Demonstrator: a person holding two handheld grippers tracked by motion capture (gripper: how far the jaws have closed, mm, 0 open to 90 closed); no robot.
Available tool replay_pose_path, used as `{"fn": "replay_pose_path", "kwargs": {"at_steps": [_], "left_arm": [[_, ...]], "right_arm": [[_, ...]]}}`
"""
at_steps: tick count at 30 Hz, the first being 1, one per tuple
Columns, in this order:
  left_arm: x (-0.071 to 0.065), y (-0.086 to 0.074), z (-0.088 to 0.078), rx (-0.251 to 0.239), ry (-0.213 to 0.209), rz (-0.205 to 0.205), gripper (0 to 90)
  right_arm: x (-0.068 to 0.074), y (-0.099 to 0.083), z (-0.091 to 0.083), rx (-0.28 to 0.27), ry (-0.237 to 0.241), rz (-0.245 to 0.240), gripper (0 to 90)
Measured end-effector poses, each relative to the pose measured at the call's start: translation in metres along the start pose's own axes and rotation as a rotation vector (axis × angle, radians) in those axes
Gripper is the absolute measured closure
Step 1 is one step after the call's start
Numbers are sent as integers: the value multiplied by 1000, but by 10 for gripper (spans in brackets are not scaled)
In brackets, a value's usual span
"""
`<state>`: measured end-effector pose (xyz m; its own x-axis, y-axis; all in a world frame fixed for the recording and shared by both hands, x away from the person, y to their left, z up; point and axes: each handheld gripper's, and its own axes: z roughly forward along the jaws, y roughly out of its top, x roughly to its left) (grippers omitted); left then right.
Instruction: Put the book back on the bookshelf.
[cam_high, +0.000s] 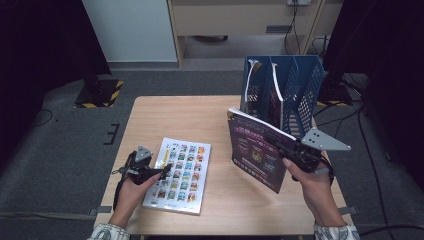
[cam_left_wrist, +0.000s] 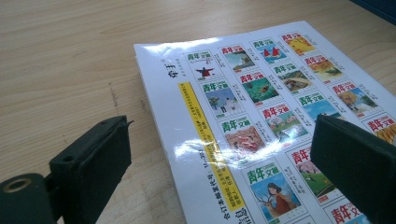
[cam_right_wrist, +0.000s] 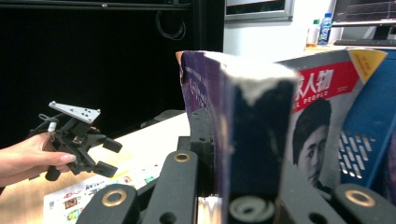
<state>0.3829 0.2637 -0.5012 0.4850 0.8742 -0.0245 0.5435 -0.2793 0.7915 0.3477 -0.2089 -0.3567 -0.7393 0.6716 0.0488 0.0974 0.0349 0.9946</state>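
Wooden table (cam_high: 210, 117): right tool (cam_high: 295, 150) pinching purple magazine (cam_high: 255, 150) before blue rack (cam_high: 287, 90); left tool (cam_high: 161, 172) spread over white magazine (cam_high: 182, 172).

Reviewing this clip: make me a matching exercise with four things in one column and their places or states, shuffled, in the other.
Things:
1. purple magazine
2. white magazine
3. blue file rack
4. left gripper

States:
A. lying flat on the table
B. jaws open over a cover's edge
C. held upright in the right gripper
D. standing at the table's far right

Pairs: 1-C, 2-A, 3-D, 4-B
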Motion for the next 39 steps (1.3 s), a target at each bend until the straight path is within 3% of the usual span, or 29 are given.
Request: {"fn": "replay_pose_path", "kwargs": {"at_steps": [39], "left_arm": [[-1, 0, 1, 6, 2, 6, 49]], "right_arm": [[-25, -2, -37, -10, -79, 37, 838]]}}
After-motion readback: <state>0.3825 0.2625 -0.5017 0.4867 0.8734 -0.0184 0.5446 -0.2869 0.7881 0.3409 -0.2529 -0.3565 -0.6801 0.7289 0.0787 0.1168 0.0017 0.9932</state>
